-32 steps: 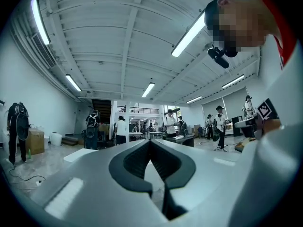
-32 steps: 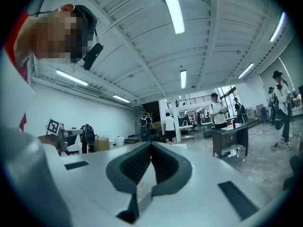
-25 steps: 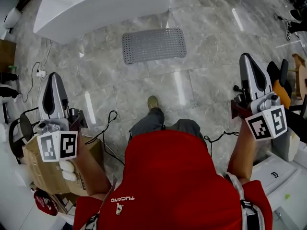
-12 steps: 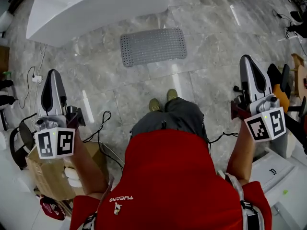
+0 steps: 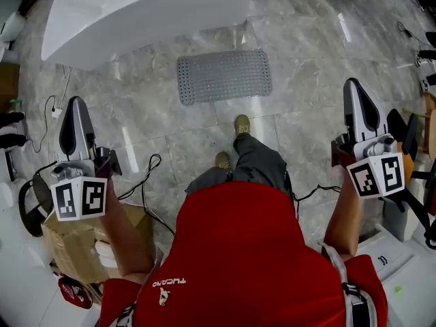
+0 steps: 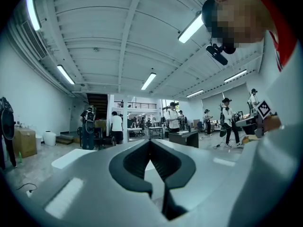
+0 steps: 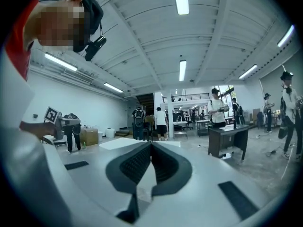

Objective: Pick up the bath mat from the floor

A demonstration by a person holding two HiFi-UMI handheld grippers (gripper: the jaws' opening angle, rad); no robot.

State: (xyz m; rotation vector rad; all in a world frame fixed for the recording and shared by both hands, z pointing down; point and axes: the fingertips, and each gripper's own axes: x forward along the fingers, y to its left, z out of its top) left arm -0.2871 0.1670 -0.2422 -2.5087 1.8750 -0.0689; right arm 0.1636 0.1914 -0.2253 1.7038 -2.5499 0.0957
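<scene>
The bath mat sits a little lower in the head view than it did a second ago. The person's front shoe has stepped forward and now stands just short of the mat's near long edge, so the approach is under way and the pick-up has not begun.

The mat lies flat on the grey stone floor in the upper middle of the frame. It is a grey rectangle dotted all over with small holes or studs, and its long sides run across the picture. Its far edge is near a long white tub-like body that fills the upper left.

It looks like thin rubber or plastic: probably light, soft and floppy, so it is likely to sag and fold once lifted. It may also cling to the smooth tile. The edge lies flush with the floor, so getting a jaw under it will be the awkward part. The two near corners look the best places to pinch, one for each claw, peeling upward.

The left gripper is at the left edge of the frame and the right gripper at the right. Both are held level and well apart from the mat. On each the jaws are pressed together with nothing between them, so they must open first.

A cardboard box and a loose black cable lie at lower left.
</scene>
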